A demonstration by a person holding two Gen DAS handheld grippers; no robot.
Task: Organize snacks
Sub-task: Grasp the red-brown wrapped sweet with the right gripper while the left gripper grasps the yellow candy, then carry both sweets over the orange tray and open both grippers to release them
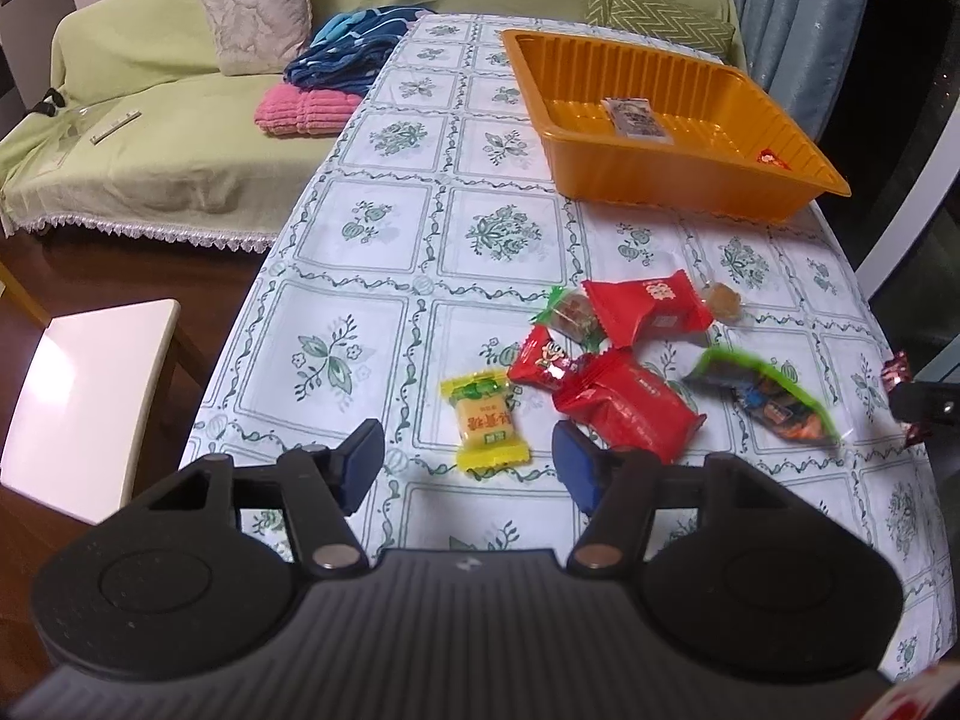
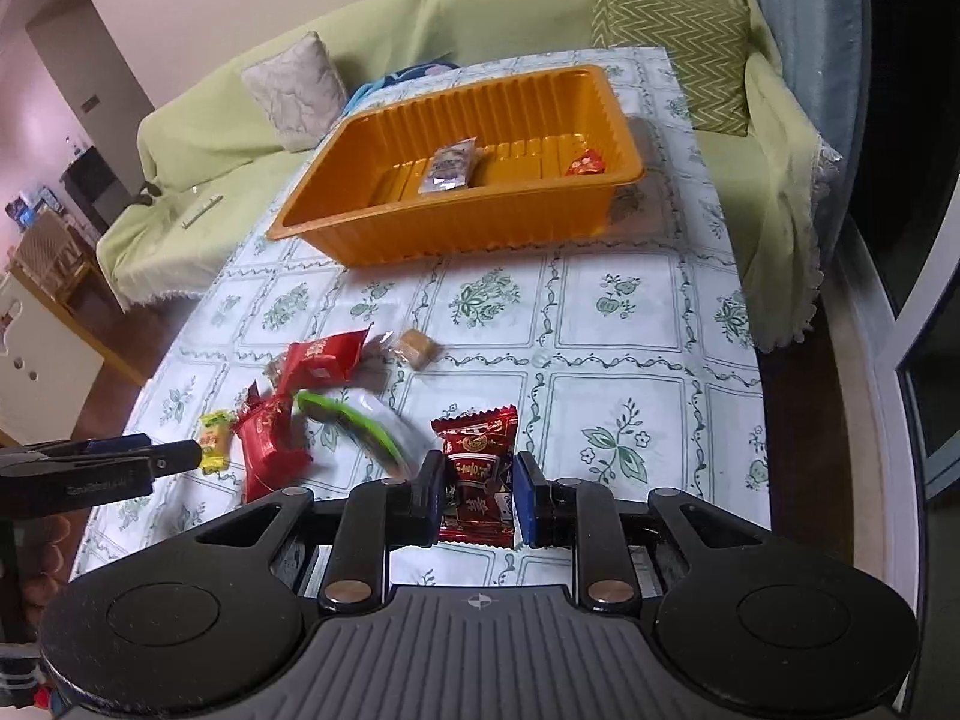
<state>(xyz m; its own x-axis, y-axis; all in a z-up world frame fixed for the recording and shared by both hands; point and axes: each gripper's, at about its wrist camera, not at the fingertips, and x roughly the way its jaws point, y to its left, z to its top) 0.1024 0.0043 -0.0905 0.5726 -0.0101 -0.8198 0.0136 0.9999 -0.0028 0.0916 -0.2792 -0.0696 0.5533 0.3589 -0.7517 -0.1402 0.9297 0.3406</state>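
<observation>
— Right tool (image 2: 478, 495) is clenched on a dark red snack packet (image 2: 478, 468); both blue pads press its sides, and the packet stands up between them, its long axis pointing away from the tool, a little above the worktop (image 2: 624, 312).

— And where must it go?

— I think into the orange tray (image 2: 336, 204). It lies straight ahead of this tool, well apart, at the far end of the worktop. Its long side runs across the view and rises toward the right. The right tool is the nearer one, I judge, because the left tool (image 1: 468, 468) hangs low over the pile.

— Is the left tool holding something?

— No, it is released. The jaws are half apart with nothing between them, and the yellow candy (image 1: 486, 420) lies just beyond its tips, flat on the cloth.

— What is the tray like?

— Thin glossy plastic, with ribbed walls and a flat rim. Two small packets are inside already. The wrappers in the pile (image 1: 630, 354) are shiny crinkled foil with toothed ends; they look slippery. The cloth is smooth, white, with green flower squares.

— So what does the move need?

— Probably to carry the packet forward over the near rim before letting go.
</observation>
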